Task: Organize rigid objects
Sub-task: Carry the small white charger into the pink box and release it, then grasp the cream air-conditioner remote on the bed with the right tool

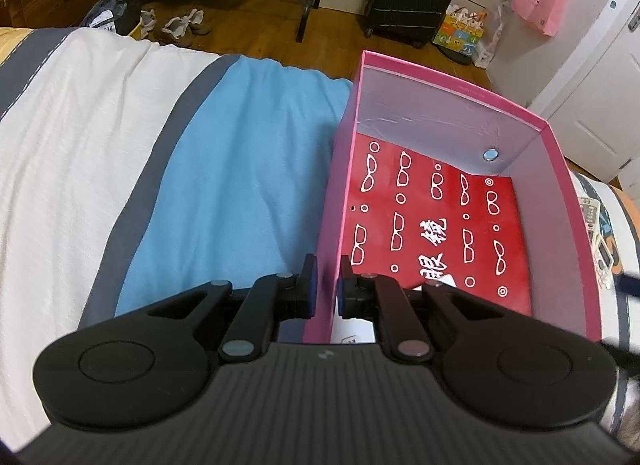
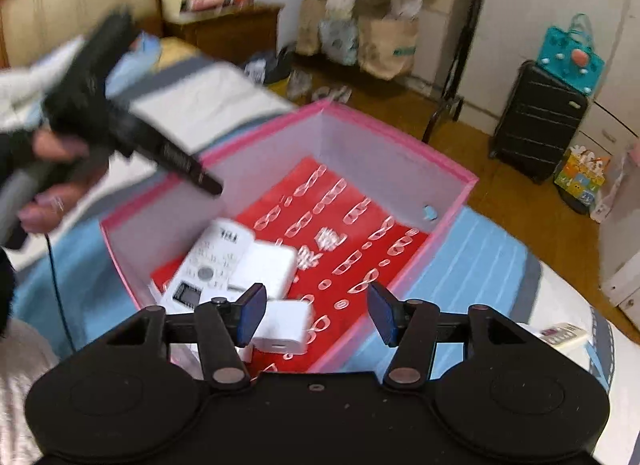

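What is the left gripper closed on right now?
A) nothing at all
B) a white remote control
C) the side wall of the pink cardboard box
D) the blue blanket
C: in the left wrist view the left gripper has one blue pad on each side of the thin side wall of the pink cardboard box, pinching it, while the white remote control lies loose inside the box.

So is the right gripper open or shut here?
Open: the right gripper shows a wide gap between its blue pads, nothing held, above the pink box.
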### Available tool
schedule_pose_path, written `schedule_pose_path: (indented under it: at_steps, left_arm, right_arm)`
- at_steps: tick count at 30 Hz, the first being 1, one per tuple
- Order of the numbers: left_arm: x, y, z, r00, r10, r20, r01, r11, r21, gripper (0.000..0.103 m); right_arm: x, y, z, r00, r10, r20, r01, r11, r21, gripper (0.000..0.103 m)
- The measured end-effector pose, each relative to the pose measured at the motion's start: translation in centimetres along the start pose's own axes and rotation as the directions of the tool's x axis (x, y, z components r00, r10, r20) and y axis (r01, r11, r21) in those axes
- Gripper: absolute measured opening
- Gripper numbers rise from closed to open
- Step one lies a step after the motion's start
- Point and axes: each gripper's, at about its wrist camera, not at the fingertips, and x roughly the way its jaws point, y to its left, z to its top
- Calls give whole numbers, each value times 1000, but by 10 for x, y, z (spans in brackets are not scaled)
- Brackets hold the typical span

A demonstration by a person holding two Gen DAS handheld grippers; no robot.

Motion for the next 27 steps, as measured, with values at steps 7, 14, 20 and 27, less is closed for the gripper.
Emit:
schedule_pose_path:
  at_steps: [7,14,20,27]
  left_arm:
    - [-1,-5,1,1000,10,5,-10,1000,-3,6]
    - [2,-7,3,1000,25,-7,-25,1000,-9,6]
    - [7,-12,3,998,56,-24,-56,998,-6,6]
    - [9,-13,5,997,66,-27,-66,998,-3,6]
  right_arm:
    - [-49,-71,-9,999,28,32,-34,971,235,62]
    - [-40,-146,-55,1000,17,1,-15,844,537,64]
    - [11,-191,-112,996,78,-42,-19,646,763,64]
    - [49,-206,-142,997,71,-43,-1,526,851,65]
